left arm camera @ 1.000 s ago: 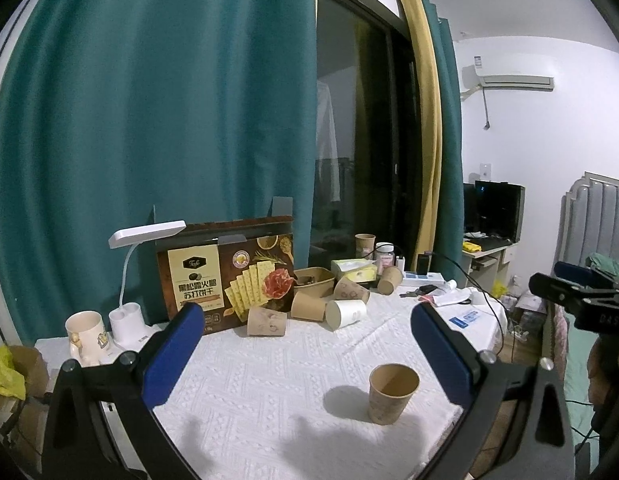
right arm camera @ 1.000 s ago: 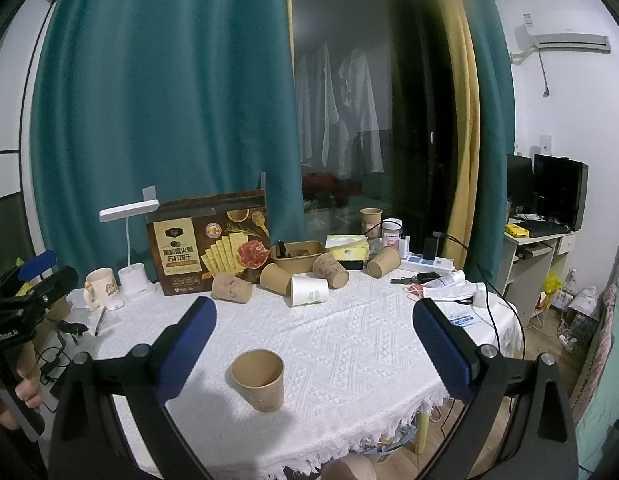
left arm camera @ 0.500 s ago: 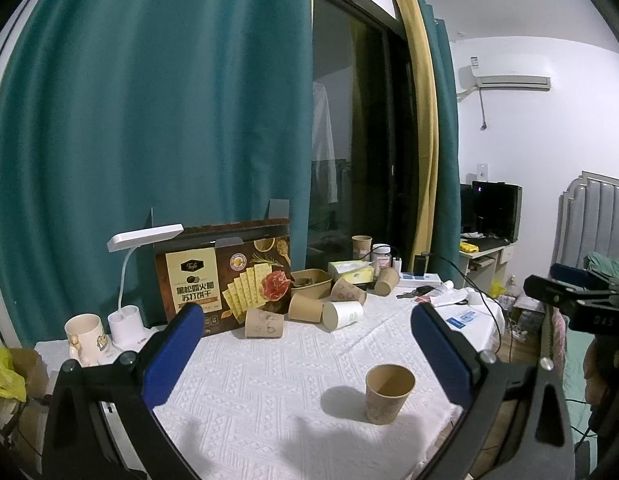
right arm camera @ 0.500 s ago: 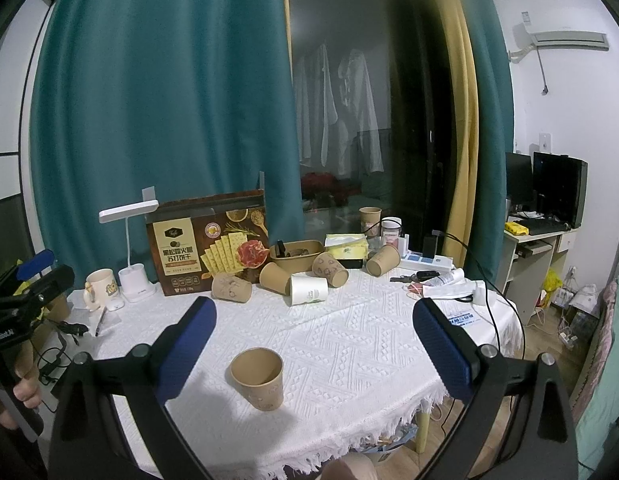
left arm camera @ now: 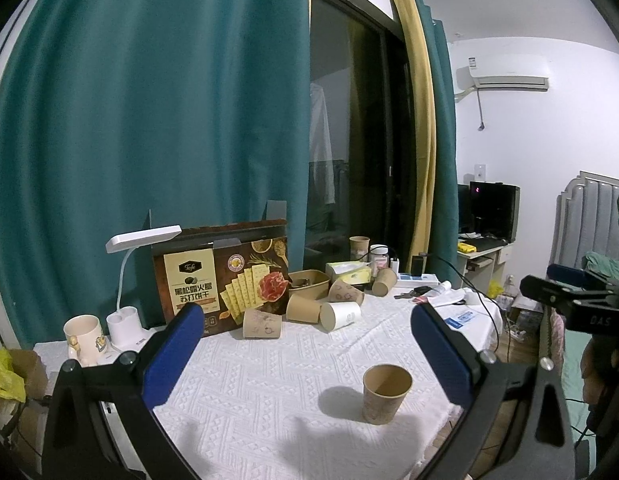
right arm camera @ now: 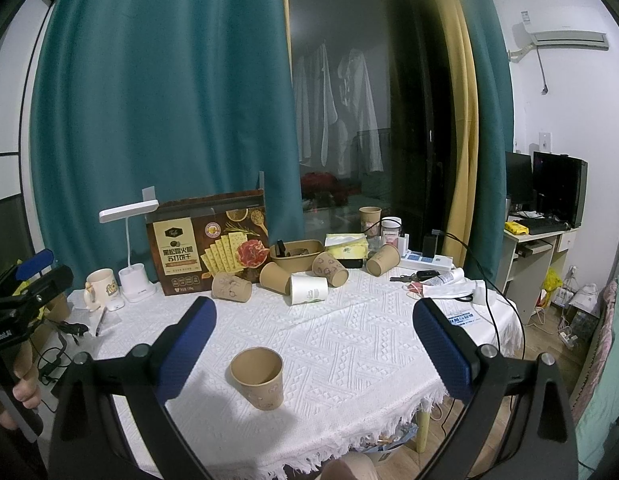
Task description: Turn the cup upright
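Note:
A brown paper cup point(left arm camera: 385, 394) point(right arm camera: 258, 378) stands upright, mouth up, near the front of the white tablecloth point(left arm camera: 277, 384) point(right arm camera: 349, 344). My left gripper point(left arm camera: 305, 354) hangs open above the cloth with nothing between its blue pads; the cup is low and to its right. My right gripper point(right arm camera: 315, 350) is open too and holds nothing, the cup lying low between its fingers, nearer the left one. Several more paper cups lie on their sides at the back: a brown one point(left arm camera: 262, 323) point(right arm camera: 230, 288) and a white one point(left arm camera: 341, 316) point(right arm camera: 308, 289) among them.
A cracker box point(left arm camera: 223, 284) point(right arm camera: 207, 252), a white desk lamp point(left arm camera: 125, 280) point(right arm camera: 129, 256), a mug point(left arm camera: 82, 332) point(right arm camera: 101, 283) and a brown tray point(right arm camera: 296, 255) line the table's back. Cables, keys and papers lie at the right end point(right arm camera: 441, 286). The fringed cloth edge point(right arm camera: 349, 436) hangs in front.
Both grippers have drifted slightly, so the scene shifts a little in each view. The upright cup has not moved, and both grippers stay open.

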{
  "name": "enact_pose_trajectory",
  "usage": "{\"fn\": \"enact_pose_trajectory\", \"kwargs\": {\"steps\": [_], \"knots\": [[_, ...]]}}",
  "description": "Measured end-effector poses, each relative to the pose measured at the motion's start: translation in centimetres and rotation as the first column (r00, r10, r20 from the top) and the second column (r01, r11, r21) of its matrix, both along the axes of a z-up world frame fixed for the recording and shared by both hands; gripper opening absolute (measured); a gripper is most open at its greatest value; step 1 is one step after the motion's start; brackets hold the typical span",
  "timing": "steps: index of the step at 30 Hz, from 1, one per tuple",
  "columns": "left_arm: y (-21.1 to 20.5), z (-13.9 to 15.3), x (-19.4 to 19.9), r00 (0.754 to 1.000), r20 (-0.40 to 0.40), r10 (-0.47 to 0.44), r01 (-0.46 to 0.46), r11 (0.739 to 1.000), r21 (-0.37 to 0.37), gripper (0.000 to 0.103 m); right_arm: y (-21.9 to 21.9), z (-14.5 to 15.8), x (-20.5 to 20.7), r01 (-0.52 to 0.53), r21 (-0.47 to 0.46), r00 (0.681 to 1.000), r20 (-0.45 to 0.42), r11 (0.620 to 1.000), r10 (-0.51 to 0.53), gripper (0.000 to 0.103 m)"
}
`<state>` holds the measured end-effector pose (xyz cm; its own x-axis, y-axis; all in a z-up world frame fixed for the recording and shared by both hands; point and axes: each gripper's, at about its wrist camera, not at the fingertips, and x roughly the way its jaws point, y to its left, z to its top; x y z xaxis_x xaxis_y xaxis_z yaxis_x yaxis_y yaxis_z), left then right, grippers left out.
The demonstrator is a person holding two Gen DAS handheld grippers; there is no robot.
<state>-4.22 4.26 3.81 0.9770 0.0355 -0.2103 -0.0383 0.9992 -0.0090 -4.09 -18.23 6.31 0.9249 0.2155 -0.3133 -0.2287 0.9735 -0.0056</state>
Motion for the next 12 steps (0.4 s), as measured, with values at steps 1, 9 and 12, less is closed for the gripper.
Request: {"fn": "enact_pose_trajectory", "kwargs": {"steps": [1, 9, 12], "knots": [[0.02, 0.00, 0.00, 1.000, 0.000, 0.000, 0.000, 1.000, -0.001, 0.103, -0.03, -0.02, -0.02, 0.000, 0.000, 1.000, 0.000, 1.000, 0.000, 0.098], [0.03, -0.05, 0.00, 1.000, -0.002, -0.005, 0.005, 1.000, -0.001, 0.103, 0.01, -0.01, 0.03, 0.002, 0.000, 1.000, 0.001, 1.000, -0.002, 0.098], [-0.40, -0.10, 0.00, 1.000, -0.013, -0.026, 0.026, 1.000, 0.004, 0.103, 0.24, -0.14, -0.04, 0.031, -0.040, 0.999, 0.029, 0.999, -0.030, 0.098]]}}
